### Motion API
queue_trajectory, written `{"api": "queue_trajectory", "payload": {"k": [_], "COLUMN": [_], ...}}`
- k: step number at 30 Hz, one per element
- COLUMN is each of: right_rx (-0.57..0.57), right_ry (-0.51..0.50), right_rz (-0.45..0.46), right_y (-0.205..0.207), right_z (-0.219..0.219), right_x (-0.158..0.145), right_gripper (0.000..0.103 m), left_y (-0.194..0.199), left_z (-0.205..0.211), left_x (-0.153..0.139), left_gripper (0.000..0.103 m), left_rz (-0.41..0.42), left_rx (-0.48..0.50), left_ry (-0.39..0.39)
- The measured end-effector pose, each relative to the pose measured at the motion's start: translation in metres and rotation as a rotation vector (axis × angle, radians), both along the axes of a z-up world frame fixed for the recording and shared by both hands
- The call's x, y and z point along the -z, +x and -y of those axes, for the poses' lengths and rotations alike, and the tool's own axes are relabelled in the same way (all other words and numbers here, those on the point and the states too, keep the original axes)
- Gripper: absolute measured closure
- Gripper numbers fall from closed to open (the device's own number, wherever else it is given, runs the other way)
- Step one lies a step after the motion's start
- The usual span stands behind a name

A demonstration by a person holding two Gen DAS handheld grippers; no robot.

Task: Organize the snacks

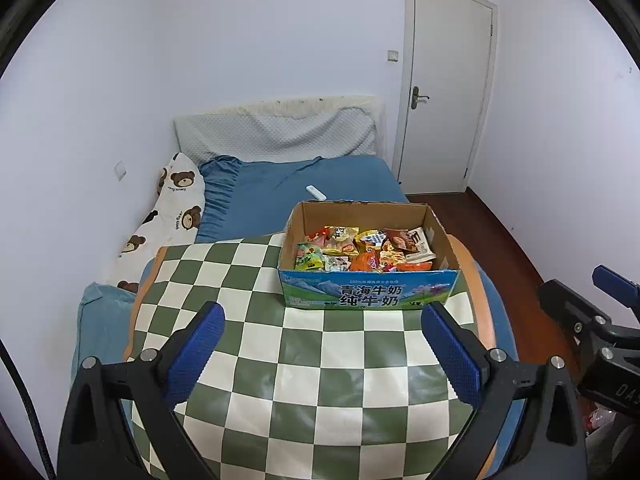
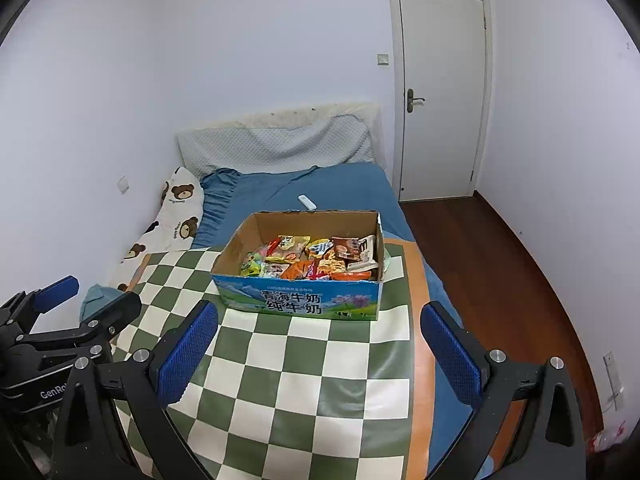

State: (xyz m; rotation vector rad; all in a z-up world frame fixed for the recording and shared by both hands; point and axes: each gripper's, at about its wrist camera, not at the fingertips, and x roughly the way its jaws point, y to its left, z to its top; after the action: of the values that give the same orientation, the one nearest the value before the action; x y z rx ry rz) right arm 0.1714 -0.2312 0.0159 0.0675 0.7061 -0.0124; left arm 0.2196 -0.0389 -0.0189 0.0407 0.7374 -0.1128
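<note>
Cardboard box (image 1: 368,288) with a printed blue-and-green front, open-topped, heaped with bright snack packets (image 1: 364,250), resting on a green-and-cream checked cloth (image 1: 304,360). Seen from the left wrist at about 1 o'clock, well beyond the blue pads; from the right wrist at about 11 o'clock. Left gripper (image 1: 326,354) hovering above the cloth, jaws spread wide, nothing between them. Right gripper (image 2: 320,356) likewise wide apart and gripping nothing, visible too at 3 o'clock in the left view. Behind the box, at 12 o'clock, a blue bedsheet (image 1: 280,184) with a small white remote (image 1: 316,193) lying on it. Bear-print pillow (image 1: 176,204) at 10 o'clock against the wall. Closed white door (image 1: 444,88) at 1 o'clock.
</note>
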Motion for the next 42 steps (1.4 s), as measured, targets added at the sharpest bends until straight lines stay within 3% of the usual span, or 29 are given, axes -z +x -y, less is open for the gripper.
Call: {"api": "queue_trajectory", "payload": {"k": [25,42], "right_rx": [0.113,0.114], "right_ry": [-0.044,-0.039], "right_rz": [-0.105,-0.144], "right_y": [0.142,0.171], "right_z": [0.033,0.027], "right_x": [0.081,0.099], "right_gripper": [0.0,0.0], "left_y": [0.141,0.161], "left_z": [0.024,0.029], "left_x": [0.071,0.077], "left_gripper": [0.0,0.0], "left_rz": [-0.128,-0.141], "left_rx": [-0.039,-0.033], "left_ry": [0.074,0.081]}}
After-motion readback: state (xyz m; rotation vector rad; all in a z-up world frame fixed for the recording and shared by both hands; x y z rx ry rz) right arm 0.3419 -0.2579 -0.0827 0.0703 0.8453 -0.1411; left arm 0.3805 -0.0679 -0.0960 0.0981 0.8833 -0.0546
